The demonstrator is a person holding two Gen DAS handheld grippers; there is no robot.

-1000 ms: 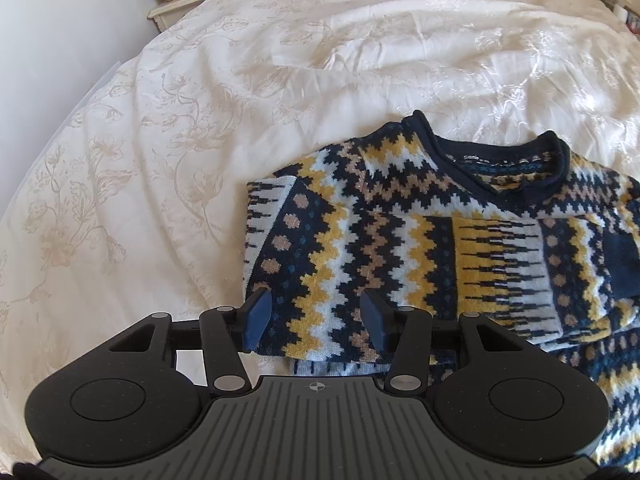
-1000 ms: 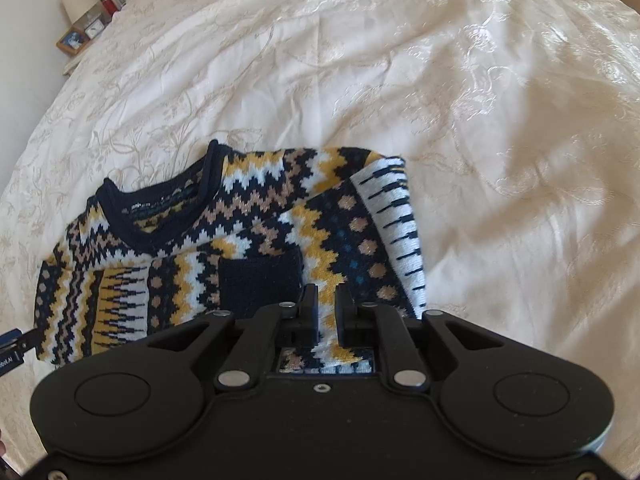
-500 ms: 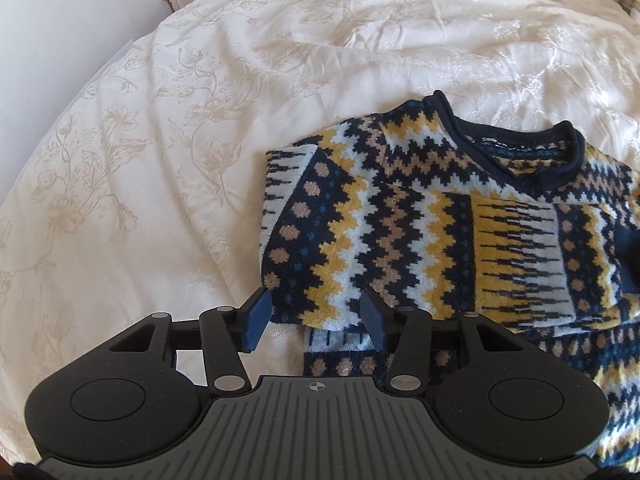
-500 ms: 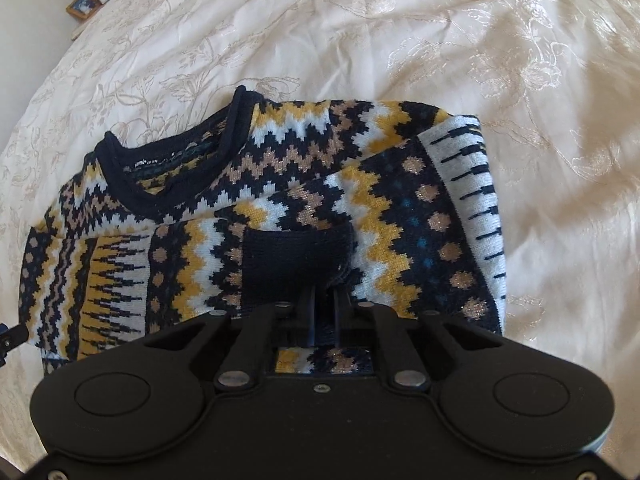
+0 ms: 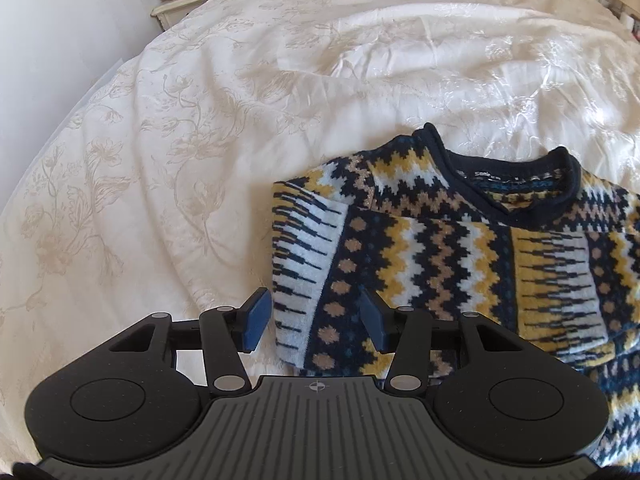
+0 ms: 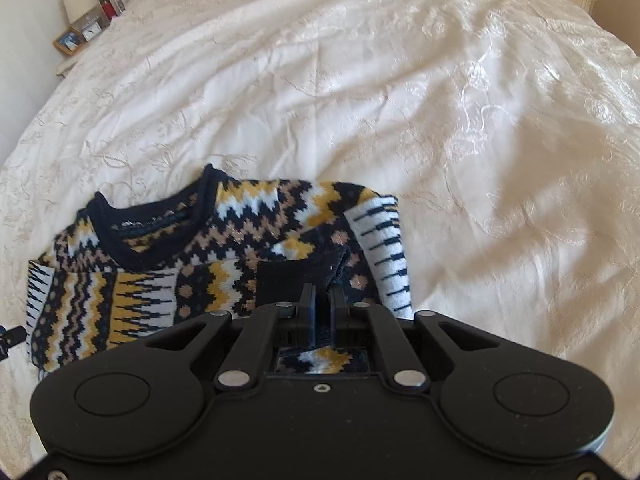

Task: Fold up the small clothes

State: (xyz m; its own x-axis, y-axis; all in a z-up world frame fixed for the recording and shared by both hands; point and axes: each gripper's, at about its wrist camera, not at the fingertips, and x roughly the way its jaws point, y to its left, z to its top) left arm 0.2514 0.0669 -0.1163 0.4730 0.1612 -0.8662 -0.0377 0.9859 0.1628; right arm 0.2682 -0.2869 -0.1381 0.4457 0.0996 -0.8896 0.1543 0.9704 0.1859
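Note:
A small knitted sweater (image 5: pixel 432 256), zigzag-patterned in navy, yellow, white and tan, lies on a cream bedspread (image 5: pixel 168 184). Its navy neckline (image 5: pixel 516 184) points away from me and both sleeves are folded in across the chest. My left gripper (image 5: pixel 314 314) is open and straddles the sweater's left folded edge: one finger is over the bedspread, the other over the knit. In the right wrist view the sweater (image 6: pixel 160 280) fills the lower left. There my right gripper (image 6: pixel 322 304) is shut on the navy sleeve cuff (image 6: pixel 288 280), which puckers up at the fingers.
The embroidered bedspread (image 6: pixel 440 120) spreads wide beyond and to the right of the sweater. A bedside table (image 5: pixel 180 4) with a photo frame and a clock stands at the far left by the white wall. A lamp (image 6: pixel 78 0) stands on it.
My left gripper has drifted left, so its left finger is now off the sweater's edge. The right gripper stays shut on the cuff and has shifted with it over the chest.

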